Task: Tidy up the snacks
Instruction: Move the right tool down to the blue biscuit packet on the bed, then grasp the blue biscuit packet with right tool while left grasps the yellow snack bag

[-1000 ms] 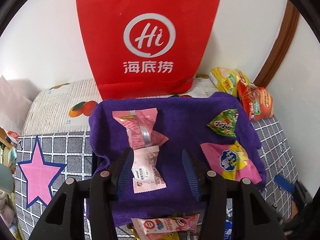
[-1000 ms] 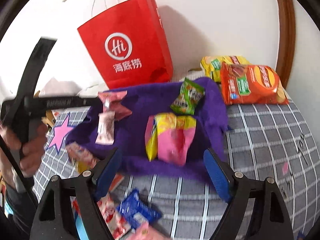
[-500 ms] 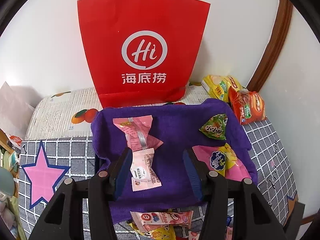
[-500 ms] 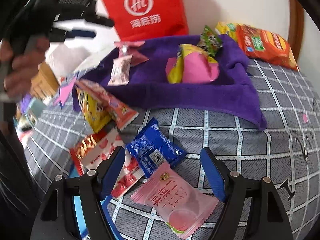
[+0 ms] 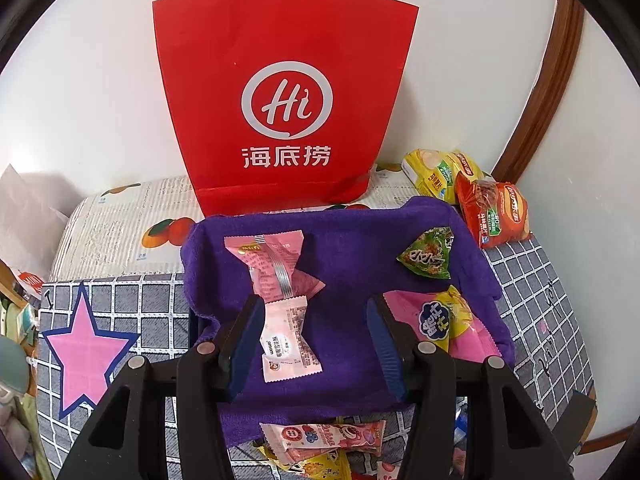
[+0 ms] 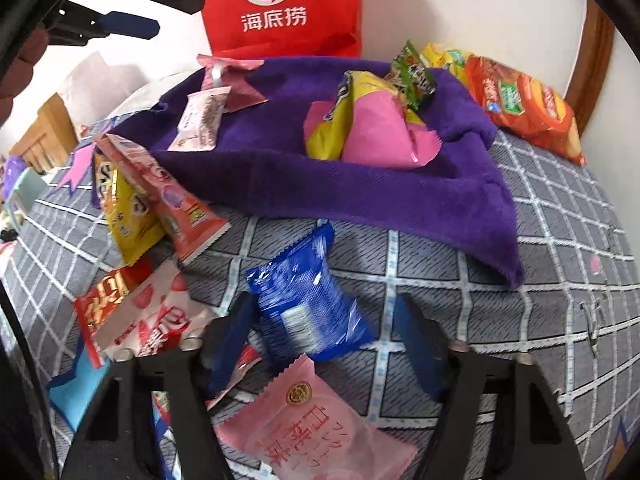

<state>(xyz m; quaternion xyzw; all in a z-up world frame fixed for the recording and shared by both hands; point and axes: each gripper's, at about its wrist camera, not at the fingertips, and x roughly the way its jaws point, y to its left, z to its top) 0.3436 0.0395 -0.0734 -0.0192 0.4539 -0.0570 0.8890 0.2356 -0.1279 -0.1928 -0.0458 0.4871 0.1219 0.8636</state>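
Left gripper (image 5: 316, 344): matte black angular frame with triangular cut-outs, silver round screw heads at the joints, two ribbed blue finger pads (image 5: 248, 344). Right gripper (image 6: 326, 344): same black frame, silver screws, blue pads. At ten o'clock in the right view, bare skin of the left hand (image 6: 24, 64)

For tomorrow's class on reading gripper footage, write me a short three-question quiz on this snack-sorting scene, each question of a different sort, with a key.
1. True or false: the right gripper is shut on the blue packet.
2. Which snack lies on the purple towel? A the green triangular packet; B the orange chip bag; C the blue packet.
3. Fill in: behind the towel stands a red paper ____.

Key: 1 false, its jaws are open around the packet; 2 A; 3 bag.
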